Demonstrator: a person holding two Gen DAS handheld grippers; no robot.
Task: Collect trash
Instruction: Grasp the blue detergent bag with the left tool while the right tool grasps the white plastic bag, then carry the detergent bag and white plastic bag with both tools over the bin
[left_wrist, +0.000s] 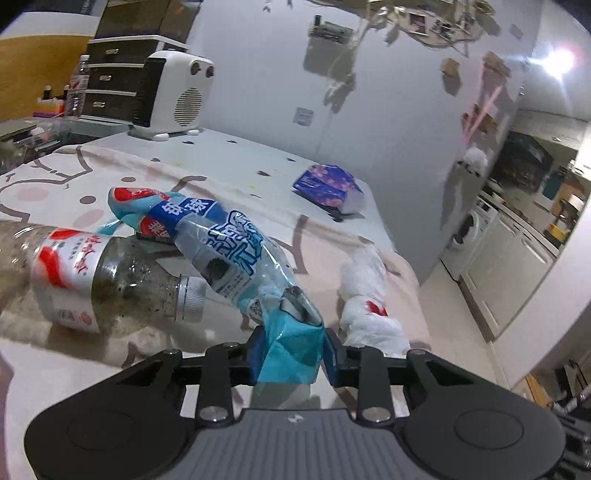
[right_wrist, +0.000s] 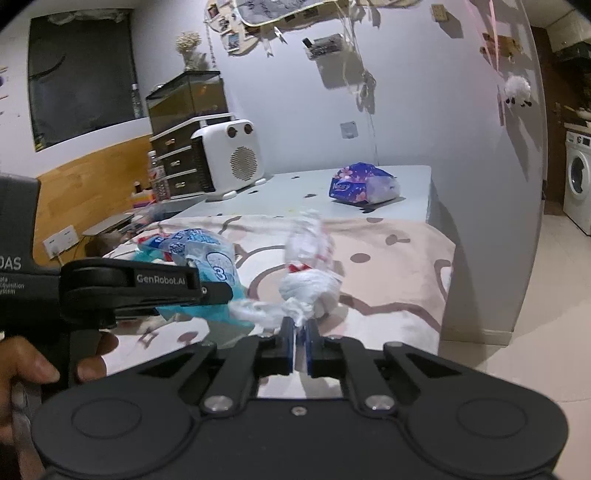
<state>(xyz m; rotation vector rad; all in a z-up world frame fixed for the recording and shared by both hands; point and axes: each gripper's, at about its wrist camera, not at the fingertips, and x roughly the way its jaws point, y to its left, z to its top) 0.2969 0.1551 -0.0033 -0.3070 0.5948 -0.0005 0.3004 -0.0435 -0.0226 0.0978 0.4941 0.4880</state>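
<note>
Pinching a fold of teal film between its blue pads, the left gripper (left_wrist: 291, 350) had the near end of the crumpled blue wrapper (left_wrist: 225, 254) clamped, the rest of that wrapper trailing away from the jaws across the pink patterned cloth (left_wrist: 55, 177) and up against a dirty clear bottle (left_wrist: 103, 280) lying on its side just to the left. Beside it, the right gripper (right_wrist: 300, 343) stood squeezed almost completely together, a thin tail of the white tissue wad (right_wrist: 308, 284) nipped at the very tips of its pads while the bulk of the wad sat on the cloth just beyond. A hand (right_wrist: 44, 365) could be seen wrapped round the handle of the left tool at the edge of the right camera's view. Further back, on the bare pale part of the table (right_wrist: 406, 177), a purple tissue pack (right_wrist: 360, 184) lay well apart from both grippers, and a white heater (right_wrist: 231, 158) stood near the wall. By my reckoning the job was at an early stage: two pieces were gripped but neither looked lifted clear of the cloth, no bin or bag was in sight, and the bottle still waited to be picked up.
</note>
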